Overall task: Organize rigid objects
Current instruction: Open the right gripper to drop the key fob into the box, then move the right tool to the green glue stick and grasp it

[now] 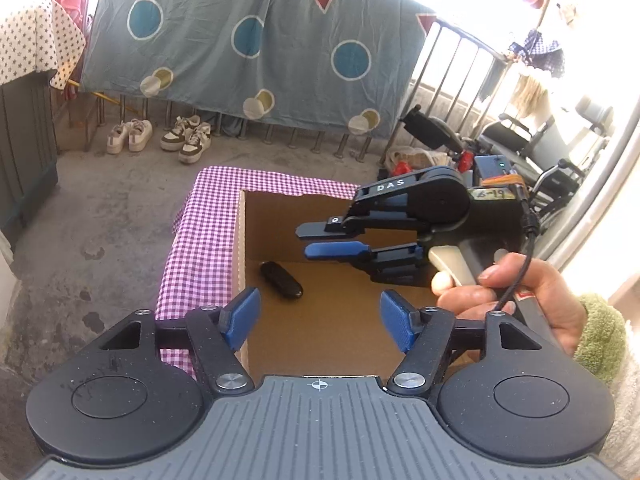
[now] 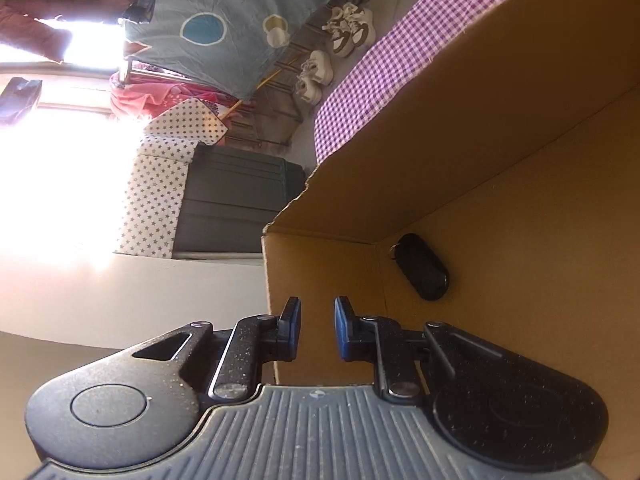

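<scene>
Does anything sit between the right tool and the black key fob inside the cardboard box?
Nothing visible does. The key fob lies alone on the floor of the cardboard box, and the right tool hangs open and empty above it.

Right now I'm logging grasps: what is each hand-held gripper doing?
Left hand-held gripper: open, holding nothing.
Right hand-held gripper: open a little, holding nothing.

2 pairs of sneakers point(image 1: 160, 136) sit below a hanging patterned sheet point(image 1: 248, 44).
</scene>
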Motion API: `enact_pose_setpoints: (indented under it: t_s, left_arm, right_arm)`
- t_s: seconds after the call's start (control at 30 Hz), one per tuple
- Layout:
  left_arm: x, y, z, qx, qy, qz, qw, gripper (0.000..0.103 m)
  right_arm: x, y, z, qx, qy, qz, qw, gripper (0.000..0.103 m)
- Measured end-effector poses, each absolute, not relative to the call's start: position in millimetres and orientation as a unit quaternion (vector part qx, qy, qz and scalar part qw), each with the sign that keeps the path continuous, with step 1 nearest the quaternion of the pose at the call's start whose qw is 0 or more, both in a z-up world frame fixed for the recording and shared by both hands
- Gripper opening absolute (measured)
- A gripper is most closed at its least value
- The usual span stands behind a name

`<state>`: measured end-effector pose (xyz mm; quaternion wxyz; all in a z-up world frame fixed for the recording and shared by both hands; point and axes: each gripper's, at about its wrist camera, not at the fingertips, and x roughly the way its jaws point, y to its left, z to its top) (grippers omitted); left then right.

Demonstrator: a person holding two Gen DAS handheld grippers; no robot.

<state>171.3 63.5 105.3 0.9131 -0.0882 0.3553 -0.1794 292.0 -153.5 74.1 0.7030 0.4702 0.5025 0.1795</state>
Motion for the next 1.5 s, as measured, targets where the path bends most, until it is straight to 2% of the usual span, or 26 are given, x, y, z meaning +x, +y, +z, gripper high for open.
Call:
enact_pose_setpoints:
  t_s: [0.27,0.4,0.53,0.7,0.83,1.03,1.3,1.5]
  left_arm:
    - [126,56,124,-0.078,0.320,-0.208,0.921,0.092]
    - [102,43,122,-0.067,0.315,-0.231,0.918,0.100]
    - [89,20,107,-0.048,0.338,-0.263,0.902,0.102]
    - [76,-17,71,-0.019,0.375,-0.283,0.882,0.102]
    - [67,-58,34,0.035,0.399,-0.286,0.871,0.102]
    - [63,-103,-4,0.104,0.407,-0.271,0.866,0.089]
    - [73,-130,-17,0.136,0.402,-0.287,0.859,0.069]
    - [82,-139,-25,0.138,0.422,-0.302,0.844,0.060]
  right_arm:
    - [180,-208,142,0.474,0.425,0.238,0.733,0.020]
    - [119,-243,155,0.475,0.389,0.235,0.753,0.025]
    - [58,-275,145,0.469,0.366,0.198,0.779,0.037]
    - [14,-289,111,0.440,0.375,0.142,0.803,0.038]
    - [14,-290,88,0.394,0.397,0.112,0.821,0.038]
    - [43,-279,68,0.293,0.423,0.089,0.853,0.037]
    - [75,-263,45,0.221,0.452,0.106,0.858,0.030]
    - [90,-251,40,0.175,0.472,0.121,0.855,0.021]
